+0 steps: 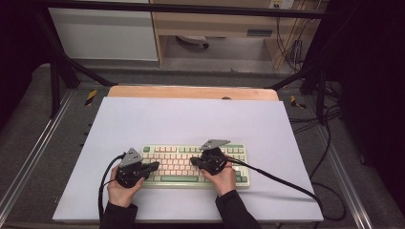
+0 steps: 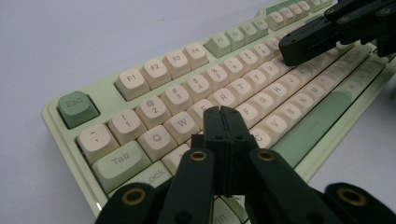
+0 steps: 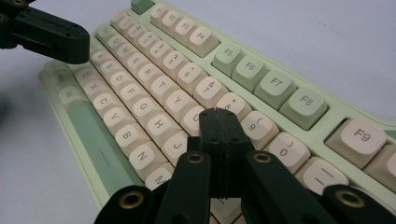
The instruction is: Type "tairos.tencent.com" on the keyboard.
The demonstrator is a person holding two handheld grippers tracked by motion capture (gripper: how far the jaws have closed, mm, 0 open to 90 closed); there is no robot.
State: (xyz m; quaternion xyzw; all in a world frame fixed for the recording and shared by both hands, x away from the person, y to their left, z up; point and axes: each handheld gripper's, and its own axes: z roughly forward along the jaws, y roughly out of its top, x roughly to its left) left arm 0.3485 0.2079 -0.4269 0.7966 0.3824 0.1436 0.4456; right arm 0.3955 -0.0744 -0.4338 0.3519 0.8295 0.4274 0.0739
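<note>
A pale green keyboard (image 1: 196, 164) with cream keys lies near the front of the white table mat (image 1: 191, 124). My left gripper (image 1: 155, 166) hovers over its left end, jaws pressed together with nothing between them. In the left gripper view my left gripper (image 2: 222, 112) has its tip above the keyboard's (image 2: 187, 88) letter keys around W and E. My right gripper (image 1: 193, 161) is over the middle of the keyboard, also shut and empty. In the right gripper view my right gripper (image 3: 218, 114) has its tip above the keyboard's (image 3: 187, 79) keys near U and I. The two tips point toward each other.
Bare mat lies behind and to both sides of the keyboard. A wooden board edge (image 1: 191, 91) runs along the mat's far side. Black cables (image 1: 286, 183) trail off the mat at the right and at the left (image 1: 102, 183). Dark frame bars surround the table.
</note>
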